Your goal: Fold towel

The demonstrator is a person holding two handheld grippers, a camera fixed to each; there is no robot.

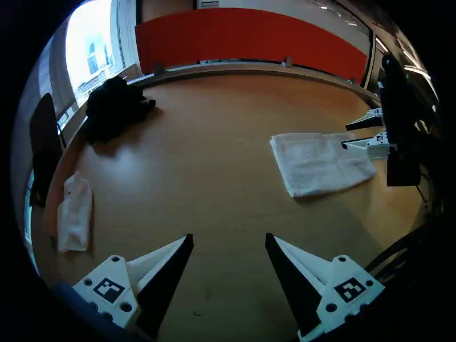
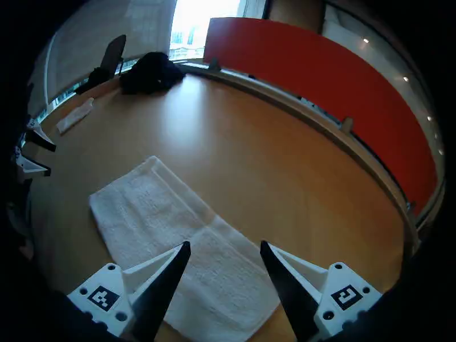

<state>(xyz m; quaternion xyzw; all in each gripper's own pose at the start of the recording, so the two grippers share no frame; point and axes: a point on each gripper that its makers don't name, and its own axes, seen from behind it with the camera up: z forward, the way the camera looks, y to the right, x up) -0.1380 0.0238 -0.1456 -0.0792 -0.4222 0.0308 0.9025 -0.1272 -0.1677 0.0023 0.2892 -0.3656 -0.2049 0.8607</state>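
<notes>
A white towel (image 1: 319, 162) lies folded flat on the wooden table (image 1: 216, 171), off to the right in the left gripper view. My left gripper (image 1: 228, 236) stands open over bare wood, well short of the towel. My right gripper (image 1: 344, 136) shows at the towel's far right edge with its fingers apart. In the right gripper view the towel (image 2: 148, 211) spreads under and ahead of my right gripper (image 2: 224, 244), which is open with nothing between its fingers. The left gripper (image 2: 52, 160) sits at the far left, off the cloth.
A black bundle of fabric (image 1: 117, 105) lies at the table's far corner near the window. A small white cloth (image 1: 74, 211) rests by the left edge. A red partition (image 1: 251, 40) runs along the back. A dark chair (image 1: 45, 148) stands beyond the left edge.
</notes>
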